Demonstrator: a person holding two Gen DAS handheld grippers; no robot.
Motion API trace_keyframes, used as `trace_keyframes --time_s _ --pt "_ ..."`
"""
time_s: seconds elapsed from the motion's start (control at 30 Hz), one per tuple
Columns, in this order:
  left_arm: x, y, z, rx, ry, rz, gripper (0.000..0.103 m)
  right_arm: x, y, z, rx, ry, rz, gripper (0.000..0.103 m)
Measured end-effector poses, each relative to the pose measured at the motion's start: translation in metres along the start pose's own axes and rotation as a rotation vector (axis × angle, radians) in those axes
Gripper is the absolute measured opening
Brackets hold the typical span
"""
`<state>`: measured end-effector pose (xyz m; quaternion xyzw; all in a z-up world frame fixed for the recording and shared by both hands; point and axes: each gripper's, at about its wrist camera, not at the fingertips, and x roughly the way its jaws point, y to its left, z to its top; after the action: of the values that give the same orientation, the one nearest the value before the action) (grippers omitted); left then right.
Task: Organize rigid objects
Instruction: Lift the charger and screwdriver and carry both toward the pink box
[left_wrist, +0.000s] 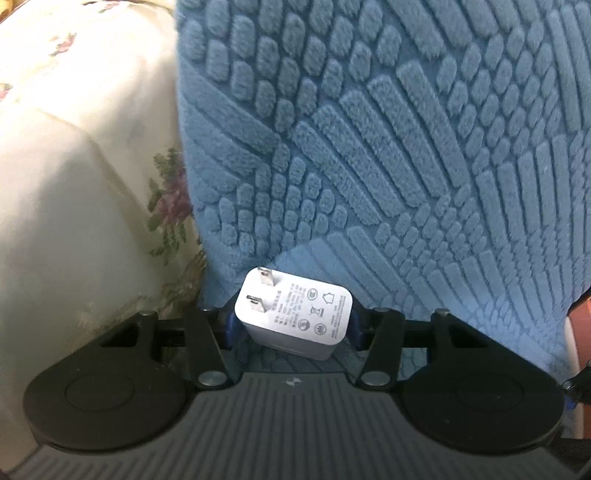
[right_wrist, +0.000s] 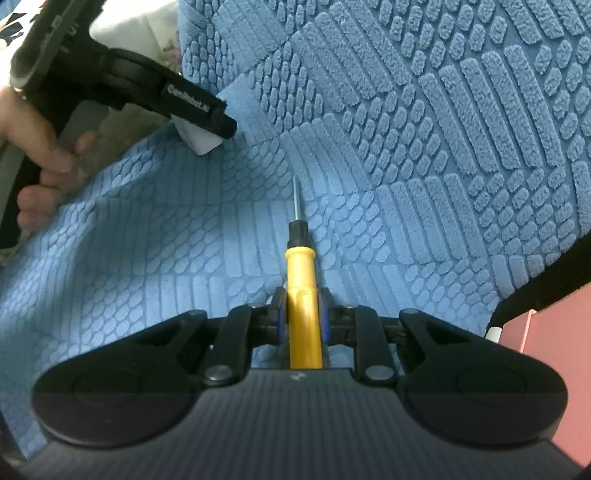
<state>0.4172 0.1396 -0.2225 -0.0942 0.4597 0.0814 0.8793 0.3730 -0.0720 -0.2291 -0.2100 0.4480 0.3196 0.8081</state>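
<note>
Left wrist: left gripper (left_wrist: 293, 325) clamped across white charger (left_wrist: 293, 317), prongs forward. Right gripper (right_wrist: 302, 314) pinching yellow screwdriver (right_wrist: 301, 288) by its handle, probably for sorting.

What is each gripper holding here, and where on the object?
The left gripper clamps the white charger by its two sides. The right gripper clamps the screwdriver on its yellow handle.

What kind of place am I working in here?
Probably a home, perhaps a bedroom: a plush blue mat lies beside floral fabric. The left gripper holds a white charger, the right gripper a yellow screwdriver.
</note>
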Motion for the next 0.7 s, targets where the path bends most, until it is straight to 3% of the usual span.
trace_keyframes --time_s 0.4,0.7 --pt "-0.071 0.02 -0.032 -0.091 -0.055 -0.036 0.058 -0.013 0.025 -0.026 0.066 0.012 -0.032 0.021" --pt "-0.105 -0.023 -0.076 -0.069 -0.048 -0.072 0.058 -0.05 0.043 -0.057 0.148 -0.005 -0.053 0.021"
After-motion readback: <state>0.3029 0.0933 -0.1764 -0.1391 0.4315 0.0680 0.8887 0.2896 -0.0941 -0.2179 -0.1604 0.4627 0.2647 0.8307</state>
